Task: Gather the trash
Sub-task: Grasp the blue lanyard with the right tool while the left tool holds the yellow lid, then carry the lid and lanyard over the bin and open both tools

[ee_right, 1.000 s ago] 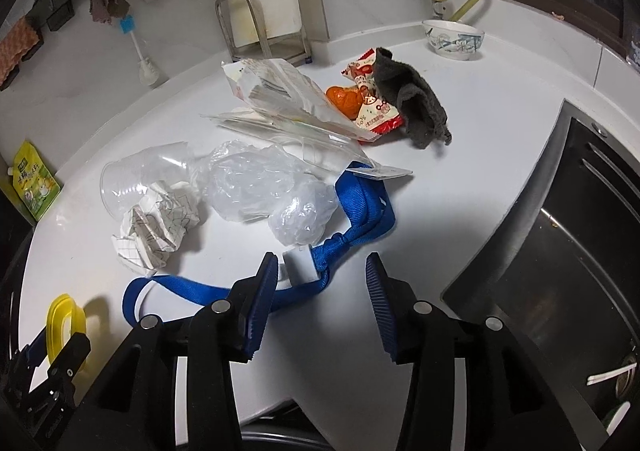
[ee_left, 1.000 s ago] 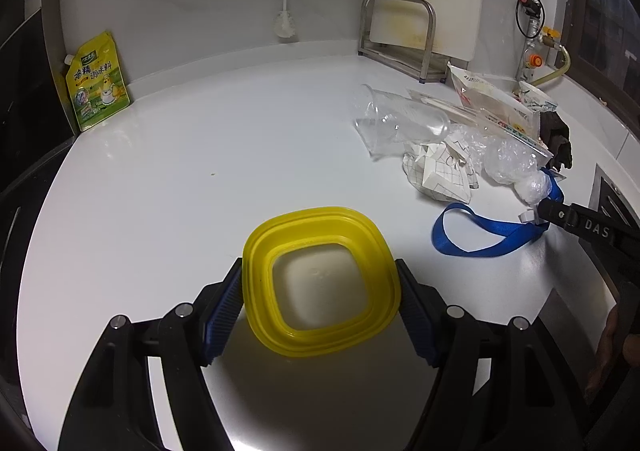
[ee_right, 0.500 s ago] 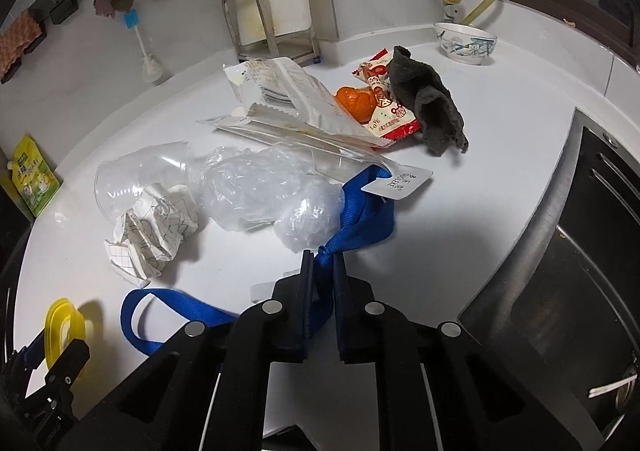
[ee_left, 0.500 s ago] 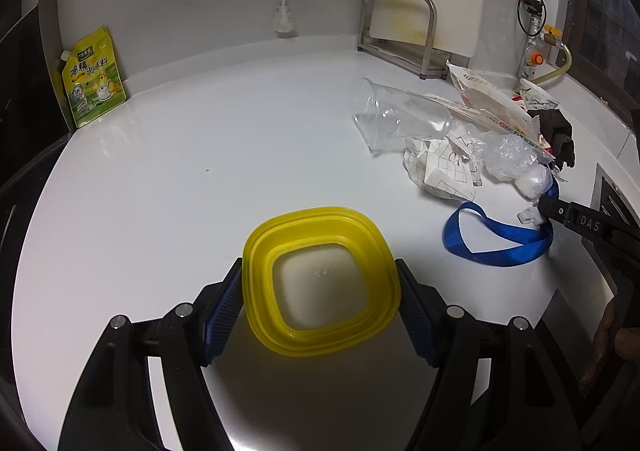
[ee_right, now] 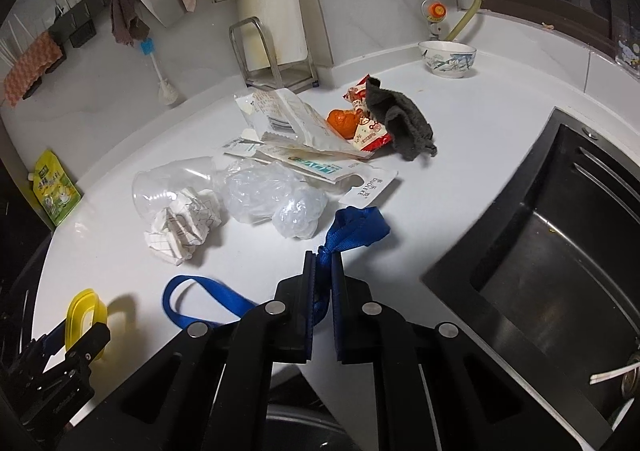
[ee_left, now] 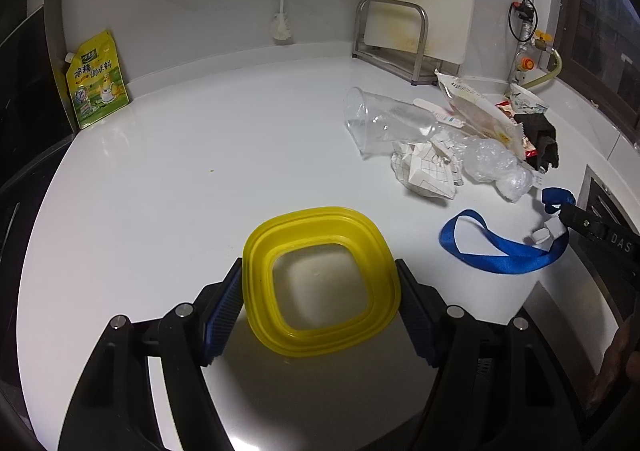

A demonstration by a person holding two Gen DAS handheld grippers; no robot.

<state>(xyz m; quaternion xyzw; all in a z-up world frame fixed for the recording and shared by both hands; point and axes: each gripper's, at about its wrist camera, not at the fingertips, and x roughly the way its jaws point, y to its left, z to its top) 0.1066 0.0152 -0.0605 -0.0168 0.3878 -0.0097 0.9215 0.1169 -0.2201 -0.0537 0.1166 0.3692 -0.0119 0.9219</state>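
Observation:
My left gripper [ee_left: 320, 291] is shut on a yellow-rimmed container [ee_left: 322, 283] and holds it above the white counter [ee_left: 180, 191]; it also shows in the right wrist view [ee_right: 82, 317]. My right gripper [ee_right: 323, 263] is shut on a blue strap [ee_right: 352, 229], lifted off the counter, its loop [ee_left: 480, 247] trailing left. Beyond lies a trash pile: crumpled paper [ee_right: 182, 229], a clear plastic cup [ee_right: 168, 183], crumpled clear film [ee_right: 276, 199], flat wrappers [ee_right: 288, 131], a red snack wrapper [ee_right: 368, 127] and an orange peel [ee_right: 342, 122].
A dark grey cloth [ee_right: 400, 119] lies by the wrappers. A black sink [ee_right: 560, 251] opens at the right. A bowl [ee_right: 447, 58] stands at the back right, a metal rack [ee_right: 276, 59] with a cutting board behind the pile, a yellow pouch [ee_left: 98, 81] at the far left wall.
My right gripper closed on the blue strap and pulled it back from the pile, lifting it. The left gripper kept holding the container, drawn back slightly.

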